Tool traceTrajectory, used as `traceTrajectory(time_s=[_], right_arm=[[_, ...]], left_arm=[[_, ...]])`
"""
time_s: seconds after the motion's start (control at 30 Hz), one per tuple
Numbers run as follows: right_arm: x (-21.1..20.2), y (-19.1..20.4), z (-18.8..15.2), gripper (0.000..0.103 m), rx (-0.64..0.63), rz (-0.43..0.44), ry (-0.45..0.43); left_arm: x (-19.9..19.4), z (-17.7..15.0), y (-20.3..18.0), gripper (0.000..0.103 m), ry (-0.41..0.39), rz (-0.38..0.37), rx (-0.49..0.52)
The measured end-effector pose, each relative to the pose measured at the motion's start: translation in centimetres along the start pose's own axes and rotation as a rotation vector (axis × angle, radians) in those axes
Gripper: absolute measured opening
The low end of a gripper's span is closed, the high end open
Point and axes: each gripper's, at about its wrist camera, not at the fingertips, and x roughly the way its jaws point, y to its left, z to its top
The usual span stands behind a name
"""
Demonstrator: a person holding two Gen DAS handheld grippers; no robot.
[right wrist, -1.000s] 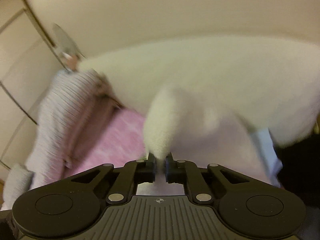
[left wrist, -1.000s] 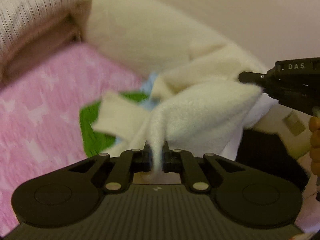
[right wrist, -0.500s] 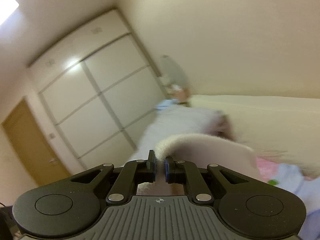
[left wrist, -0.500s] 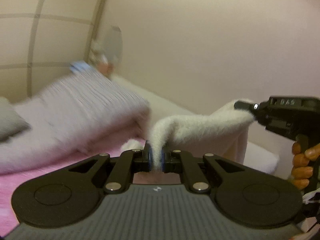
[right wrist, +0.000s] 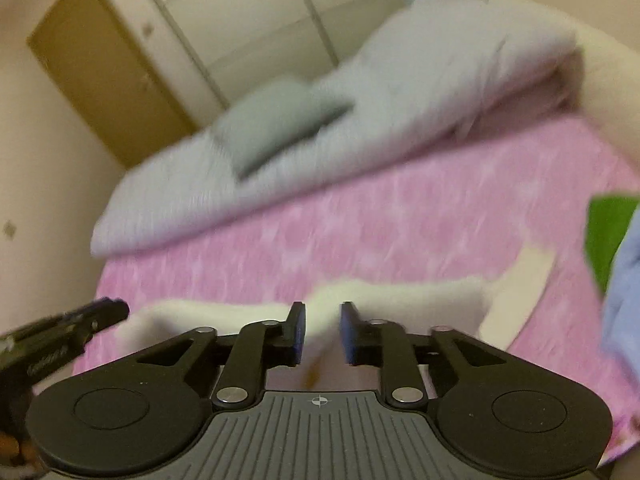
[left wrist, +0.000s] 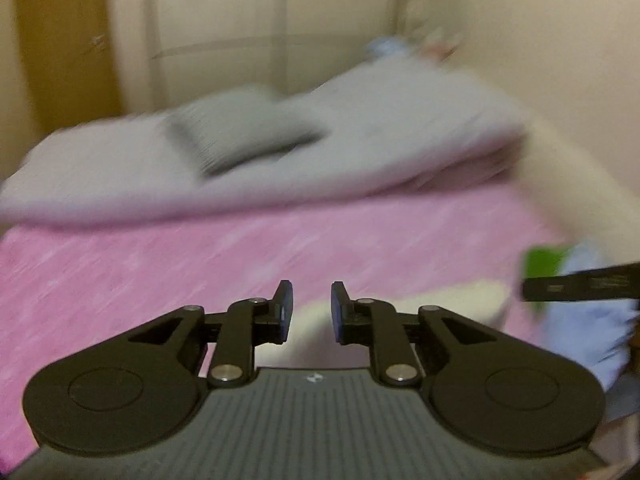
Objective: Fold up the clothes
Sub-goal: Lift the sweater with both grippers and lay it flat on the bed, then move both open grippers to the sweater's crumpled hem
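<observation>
Left gripper [left wrist: 311, 312]: jaws parted, nothing between the pads; they have just been opening, and the cream cloth is free of them.

Right gripper [right wrist: 322, 334]: jaws parted, likewise just opened, with the cream cloth showing through the gap but not pinched.

Cream fleece garment [right wrist: 400, 300]: lies on the pink bedsheet [right wrist: 360, 232], just past both sets of fingertips. In the right wrist view it runs as a pale band from about 9 o'clock to 3 o'clock, long axis crosswise to the jaws; a flat cream strip [right wrist: 516, 296], sleeve or hem, angles off toward 2 o'clock. In the left wrist view the same garment [left wrist: 452, 300] spreads from 12 toward 2 o'clock of the jaws. Motion blur hides its edges and any crease.

Relation for the next move: the garment lies directly ahead of and below both grippers, side by side along its length; the right gripper appears to sit nearer its middle, the left nearer one end.

Green cloth [right wrist: 604, 232] and light blue cloth [right wrist: 624, 280]: piled at 3 o'clock in the right wrist view, near the strip's far end.

Grey-white duvet [left wrist: 280, 160] with grey pillow [left wrist: 244, 132]: at 12 o'clock, well apart from the garment.

Judgement: garment laid out; fold itself not yet evident.
</observation>
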Motion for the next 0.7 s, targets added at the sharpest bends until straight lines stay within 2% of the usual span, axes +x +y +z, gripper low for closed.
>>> traceTrajectory(time_s=[0.07,0.1,0.23,0.3,0.43,0.7], right_arm=[[1.8,1.0,-2.2,0.047,-0.026,0.011,0.080],[2.2,1.7,-3.3,0.052,-0.045,0.018,0.114],[2.1,2.9,-8.1,0.052,-0.097,0.026,0.178],[2.3,2.6,-9.1,0.052,-0.120,0.007,0.197],[1.2,2.4,-11.3,0.052,-0.195,-0.018,0.209],[-2.0,-1.2,-16.3,0.052,-0.311,-0.048,0.233]], left_arm=[[0.7,-2.5,2.0,0.015,0.073,0.083,-0.010],[0.4,-3.8,2.6,0.015,0.097,0.087,-0.026],[-1.5,-8.4,4.3,0.015,0.164,0.080,-0.109],[-2.0,-10.6,4.1,0.015,0.194,0.094,-0.135],[-3.3,-13.9,3.6,0.017,0.233,0.074,-0.168],[-4.1,-17.3,-3.1,0.017,0.267,0.052,-0.137]])
